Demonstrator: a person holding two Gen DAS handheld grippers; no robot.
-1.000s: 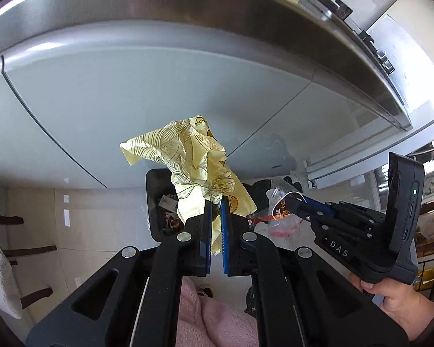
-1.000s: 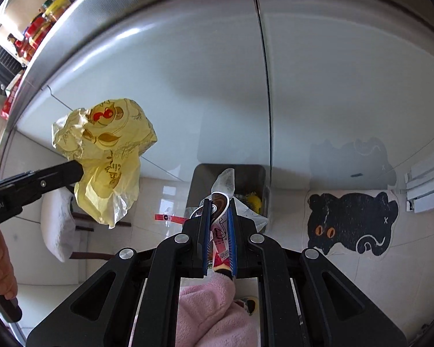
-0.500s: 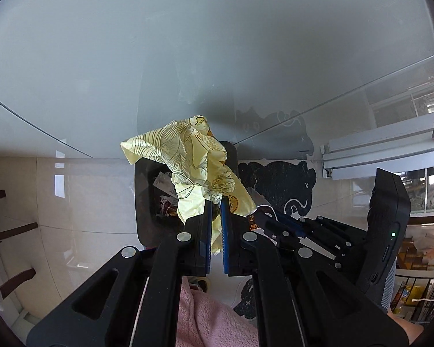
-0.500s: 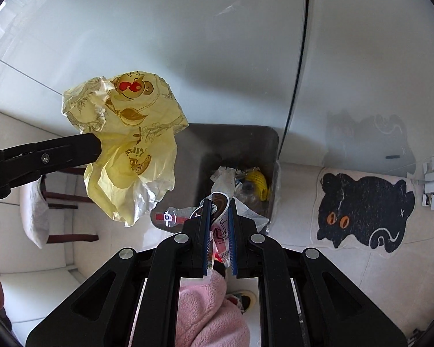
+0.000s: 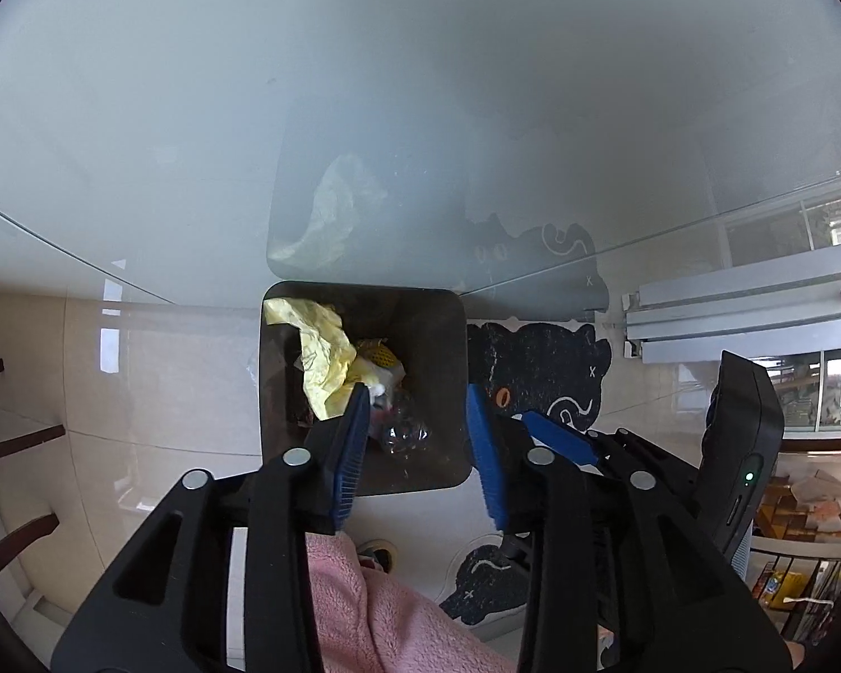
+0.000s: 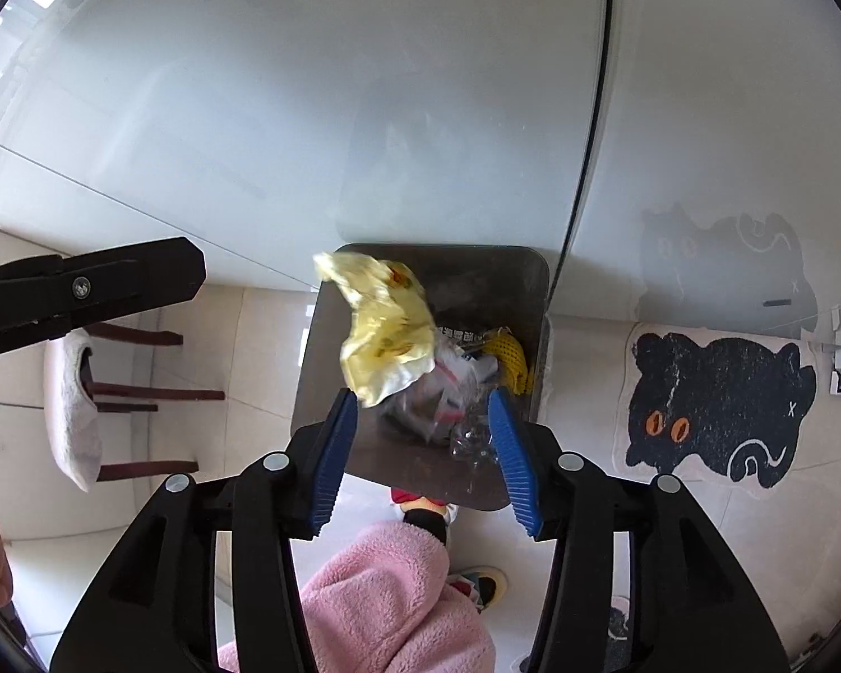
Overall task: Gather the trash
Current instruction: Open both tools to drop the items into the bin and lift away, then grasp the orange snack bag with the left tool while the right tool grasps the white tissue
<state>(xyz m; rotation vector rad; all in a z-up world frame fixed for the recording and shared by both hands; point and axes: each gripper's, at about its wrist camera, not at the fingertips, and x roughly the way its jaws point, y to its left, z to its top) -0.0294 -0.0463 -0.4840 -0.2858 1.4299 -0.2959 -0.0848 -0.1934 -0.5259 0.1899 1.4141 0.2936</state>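
Yellow crumpled paper wrapper (image 5: 322,356) is dropping into the dark square trash bin (image 5: 454,381) on the floor, directly below both claws, against its far-left corner. Left claw (image 5: 417,448) is opening with nothing between its blue pads; right claw (image 6: 423,451) is opening too, its clear plastic wrapper (image 6: 448,392) falling blurred into the bin beside the yellow paper.

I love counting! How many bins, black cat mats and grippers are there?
Bin: 1
Black cat mats: 2
Grippers: 2, left gripper and right gripper, both opening, nothing between the fingers
Total: 5
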